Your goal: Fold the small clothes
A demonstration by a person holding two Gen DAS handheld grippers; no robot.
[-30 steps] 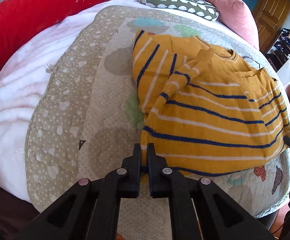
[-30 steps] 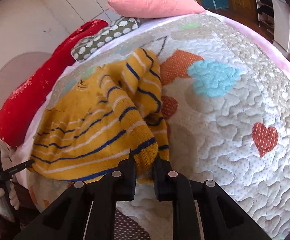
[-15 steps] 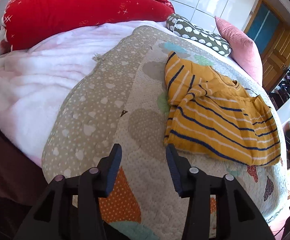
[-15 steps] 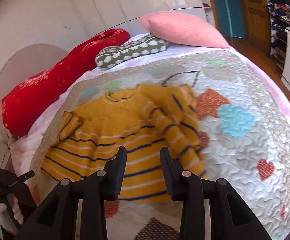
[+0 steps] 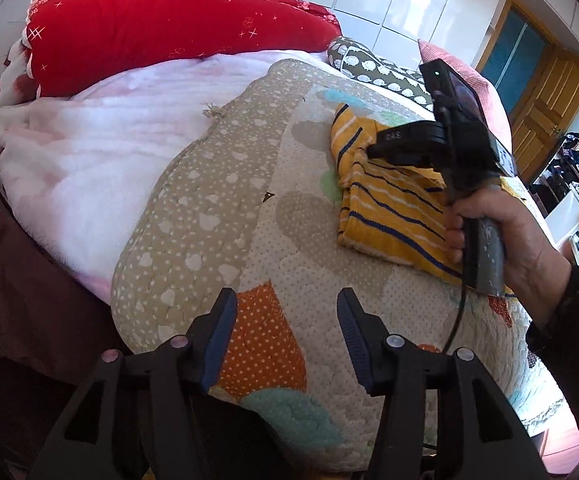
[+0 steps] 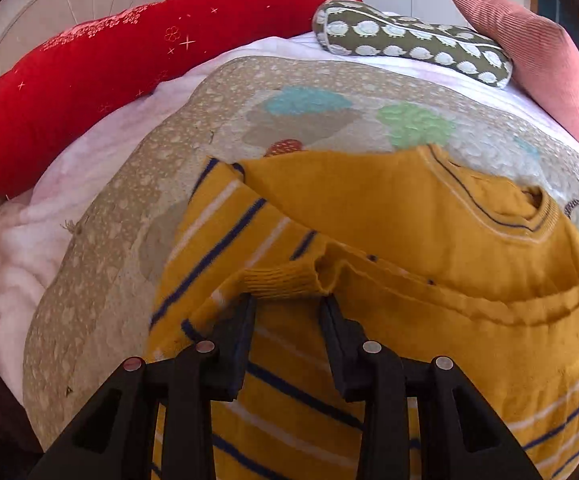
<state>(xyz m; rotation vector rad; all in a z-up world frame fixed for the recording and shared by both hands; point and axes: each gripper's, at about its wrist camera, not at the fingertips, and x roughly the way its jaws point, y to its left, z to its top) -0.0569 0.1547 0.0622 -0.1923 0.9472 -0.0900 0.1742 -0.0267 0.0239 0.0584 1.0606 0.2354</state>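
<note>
The mustard-yellow knitted sweater with navy and white stripes point(image 6: 369, 248) lies partly folded on the quilted patchwork bedspread point(image 5: 217, 208). My right gripper point(image 6: 287, 304) hovers released over its ribbed cuff point(image 6: 285, 278), possibly touching it, ready to tuck the sleeve; my left gripper point(image 5: 287, 310) has just been opening, empty, clear of the fold.

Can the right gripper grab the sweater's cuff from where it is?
Probably yes. The right gripper hangs open right at the ribbed cuff of the yellow sweater, with nothing between them.
</note>
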